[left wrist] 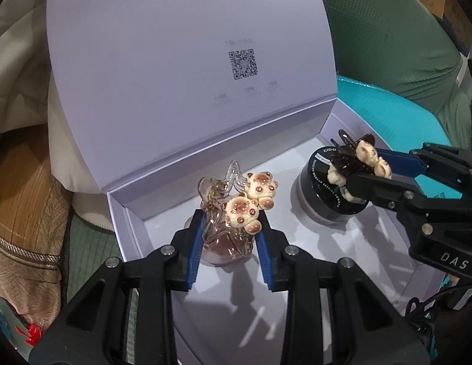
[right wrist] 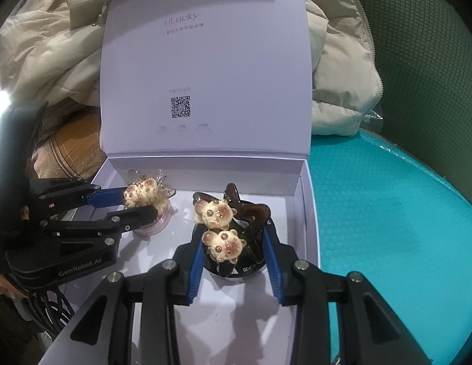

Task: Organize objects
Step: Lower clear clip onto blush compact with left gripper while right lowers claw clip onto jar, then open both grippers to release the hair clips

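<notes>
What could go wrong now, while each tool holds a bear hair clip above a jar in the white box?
1. The clear hair clip in the left tool hangs just over the small pink jar; lowering could tip the jar.
2. The dark hair clip in the right tool is close above the black jar, so a release might leave it on the lid, not the box floor.
3. The curved clips could slip from the pads.

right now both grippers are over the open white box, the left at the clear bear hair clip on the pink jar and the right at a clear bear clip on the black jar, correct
Not quite. In the right wrist view the right gripper is at a dark brown bear hair clip, not a clear one, above the black jar. The rest stands: both are over the open white box, and the left gripper is at the clear bear hair clip on the pink jar.
</notes>
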### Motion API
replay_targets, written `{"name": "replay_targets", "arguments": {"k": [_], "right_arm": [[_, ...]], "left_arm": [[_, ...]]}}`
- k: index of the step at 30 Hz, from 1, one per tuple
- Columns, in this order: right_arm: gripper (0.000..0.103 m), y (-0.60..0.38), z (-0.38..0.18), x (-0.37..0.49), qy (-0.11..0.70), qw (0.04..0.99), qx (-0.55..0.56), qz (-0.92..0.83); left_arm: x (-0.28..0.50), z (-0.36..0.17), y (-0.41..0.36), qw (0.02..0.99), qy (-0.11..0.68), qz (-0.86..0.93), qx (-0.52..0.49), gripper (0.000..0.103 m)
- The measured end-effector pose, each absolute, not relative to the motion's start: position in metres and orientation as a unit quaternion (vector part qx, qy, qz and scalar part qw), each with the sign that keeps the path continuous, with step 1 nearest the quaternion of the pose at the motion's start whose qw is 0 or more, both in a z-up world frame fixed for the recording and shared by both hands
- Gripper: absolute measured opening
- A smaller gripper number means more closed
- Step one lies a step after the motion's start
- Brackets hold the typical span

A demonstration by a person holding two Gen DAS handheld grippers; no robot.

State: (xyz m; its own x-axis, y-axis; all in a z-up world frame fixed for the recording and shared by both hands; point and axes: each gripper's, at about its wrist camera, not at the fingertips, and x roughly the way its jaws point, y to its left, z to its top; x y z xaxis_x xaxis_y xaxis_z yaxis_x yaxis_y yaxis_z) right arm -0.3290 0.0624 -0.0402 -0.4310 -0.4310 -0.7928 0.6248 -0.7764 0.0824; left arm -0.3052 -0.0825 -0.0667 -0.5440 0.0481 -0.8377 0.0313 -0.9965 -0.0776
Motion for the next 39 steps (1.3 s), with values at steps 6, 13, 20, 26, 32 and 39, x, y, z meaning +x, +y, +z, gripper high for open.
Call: {"name": "replay_targets", "arguments": {"k": [6,13,20,26,32,39], "right_arm": [[0.037,0.060,-0.040,-0.328,0.114,0.311,0.432,-0.839],[0.044,0.060,-0.036,-0.325,0.116,0.304,0.432,-0.841],[0.046,0.060,-0.027,-0.318,0.115,0.301,0.425,-0.846],[0.046,0.066,-0.011,-0.310,0.112,0.291,0.424,-0.850],[0.046,0.079,0.012,-0.300,0.106,0.289,0.422,-0.853],[0.054,0.095,0.035,-0.276,0.109,0.275,0.412,-0.862]], "left_arm": [[-0.305,-0.064,-0.079,0.000,-0.034,0.879,-0.476,0.030],[-0.304,-0.057,-0.077,-0.006,-0.046,0.880,-0.472,0.031],[-0.294,-0.036,-0.068,-0.013,-0.031,0.893,-0.448,0.046],[-0.277,-0.020,-0.059,-0.033,-0.029,0.899,-0.435,0.048],[-0.254,0.000,-0.070,-0.035,-0.008,0.909,-0.415,0.050],[-0.205,0.033,-0.082,-0.039,-0.015,0.916,-0.400,0.059]]}}
